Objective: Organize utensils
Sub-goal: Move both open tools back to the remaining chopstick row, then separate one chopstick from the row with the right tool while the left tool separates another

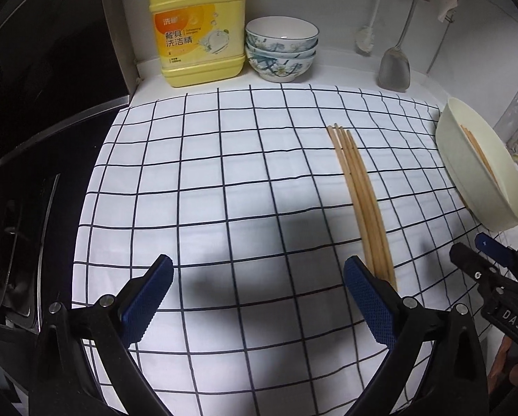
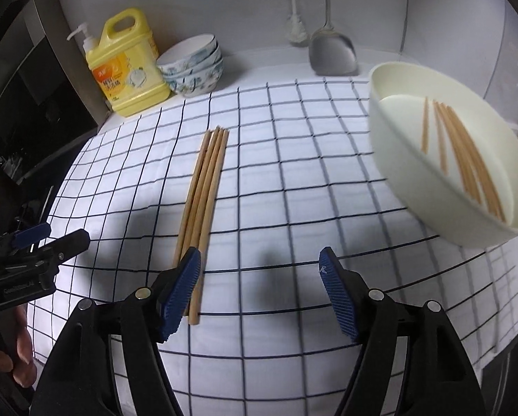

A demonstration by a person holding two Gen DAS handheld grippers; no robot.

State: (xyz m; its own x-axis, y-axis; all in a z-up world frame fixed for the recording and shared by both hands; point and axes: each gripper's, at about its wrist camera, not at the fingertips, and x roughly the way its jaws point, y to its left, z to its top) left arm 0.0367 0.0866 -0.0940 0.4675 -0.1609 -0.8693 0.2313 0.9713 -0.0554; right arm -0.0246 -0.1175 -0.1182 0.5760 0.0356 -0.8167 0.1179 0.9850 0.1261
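Note:
A bundle of wooden chopsticks (image 1: 359, 190) (image 2: 203, 190) lies lengthwise on the white checked cloth (image 1: 224, 173). More chopsticks (image 2: 467, 152) rest inside a tilted cream bowl (image 2: 415, 180) (image 1: 467, 159) at the cloth's right edge. My left gripper (image 1: 259, 263) hovers open over bare cloth; the bundle's near ends pass behind its right finger, outside the jaws. My right gripper (image 2: 259, 254) is open and holds nothing; the bundle's near ends lie beside and partly behind its left finger. Each gripper shows at the edge of the other view: the right gripper (image 1: 470, 248) and the left gripper (image 2: 64, 234).
A yellow detergent jug (image 1: 196, 31) and stacked patterned bowls (image 1: 281, 48) stand against the back wall. A metal spatula (image 1: 394, 69) and a brush (image 1: 364, 40) hang there. A black stove (image 1: 50, 104) borders the cloth on the left. A hand (image 2: 12, 357) holds the left gripper.

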